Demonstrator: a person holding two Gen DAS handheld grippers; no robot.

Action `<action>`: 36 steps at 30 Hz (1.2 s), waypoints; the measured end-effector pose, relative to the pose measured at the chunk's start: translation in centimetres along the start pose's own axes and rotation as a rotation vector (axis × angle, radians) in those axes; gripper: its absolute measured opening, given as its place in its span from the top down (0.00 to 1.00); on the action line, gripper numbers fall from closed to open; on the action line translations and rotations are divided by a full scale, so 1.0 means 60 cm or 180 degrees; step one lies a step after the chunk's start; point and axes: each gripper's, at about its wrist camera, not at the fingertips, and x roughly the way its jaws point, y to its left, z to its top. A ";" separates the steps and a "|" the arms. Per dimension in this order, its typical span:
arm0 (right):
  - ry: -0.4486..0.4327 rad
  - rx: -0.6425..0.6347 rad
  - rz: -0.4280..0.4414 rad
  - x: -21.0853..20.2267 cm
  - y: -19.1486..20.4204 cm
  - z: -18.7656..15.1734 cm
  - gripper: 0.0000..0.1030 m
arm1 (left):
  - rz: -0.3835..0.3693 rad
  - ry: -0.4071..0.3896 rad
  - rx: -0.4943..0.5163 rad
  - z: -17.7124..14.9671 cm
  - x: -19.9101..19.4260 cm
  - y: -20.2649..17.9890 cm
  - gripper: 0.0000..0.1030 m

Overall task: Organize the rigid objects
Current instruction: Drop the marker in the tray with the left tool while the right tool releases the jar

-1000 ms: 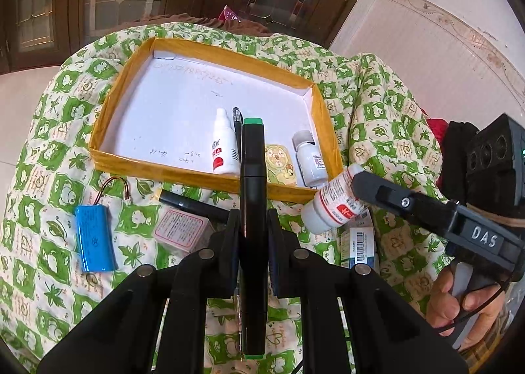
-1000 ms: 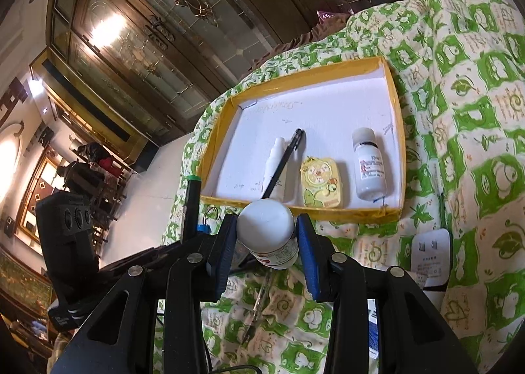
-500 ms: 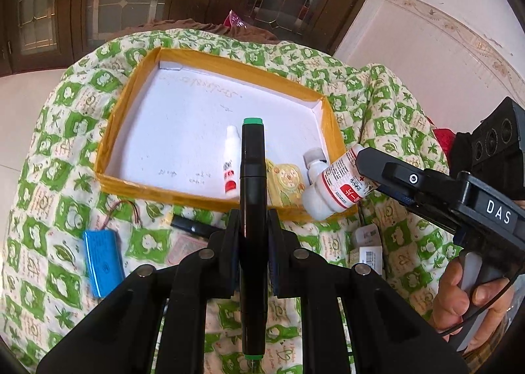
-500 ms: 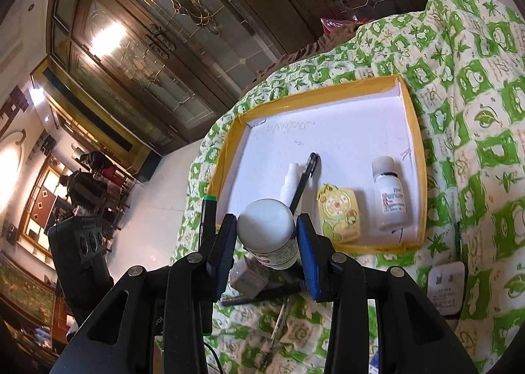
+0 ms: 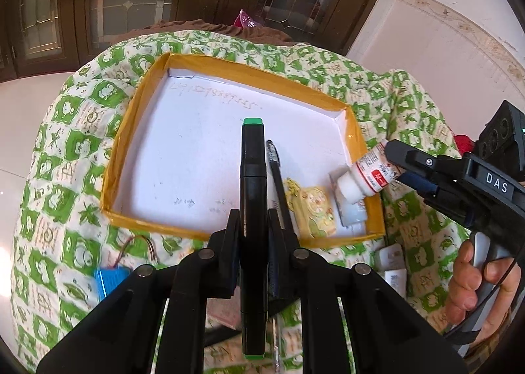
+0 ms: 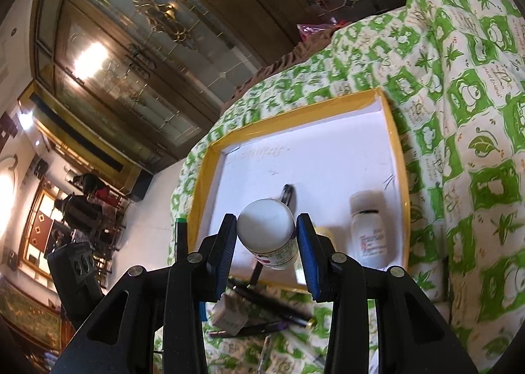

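Note:
My left gripper point(image 5: 252, 226) is shut on a black marker point(image 5: 252, 177) with green ends, held over the near part of the yellow-rimmed box point(image 5: 131, 131). The right gripper point(image 6: 267, 236) is shut on a white pill bottle point(image 6: 269, 229) with a red-and-white label; the left wrist view shows that bottle point(image 5: 367, 173) above the box's right near corner. Inside the box lie a black pen point(image 5: 275, 170), a yellow cartoon packet point(image 5: 315, 213) and a small white bottle point(image 6: 369, 229). In the right wrist view the marker's green tip point(image 6: 180, 219) shows at the left.
The box sits on a green-and-white patterned cloth point(image 5: 65, 150). On the cloth near me lie a blue battery pack point(image 5: 111, 278) with wires, small white cartons point(image 5: 390, 259), dark pens point(image 6: 272, 308) and a small box point(image 6: 229, 313). A hand point(image 5: 472, 278) holds the right gripper's handle.
Both grippers have moved forward toward the box with their loads. The marker now hangs over the box floor, and the pill bottle has come over the box's right near corner.

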 end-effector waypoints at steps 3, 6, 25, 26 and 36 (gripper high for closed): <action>0.0019 0.0023 -0.0069 0.012 -0.010 0.011 0.68 | 0.0033 -0.0006 -0.0012 0.013 0.011 0.008 0.88; 0.0059 0.0014 -0.0235 0.027 -0.016 0.021 0.68 | 0.0069 -0.0019 -0.0016 0.025 0.019 0.016 0.88; 0.0281 -0.0126 -0.0558 0.117 -0.031 0.050 0.68 | 0.0288 0.0066 -0.0031 0.058 0.087 0.049 0.88; 0.0284 -0.0130 -0.0566 0.120 -0.032 0.052 0.68 | 0.0299 0.0074 -0.0033 0.058 0.091 0.050 0.88; 0.0301 -0.0222 -0.0594 0.158 -0.044 0.064 0.68 | 0.0409 0.0120 -0.0076 0.058 0.127 0.063 0.88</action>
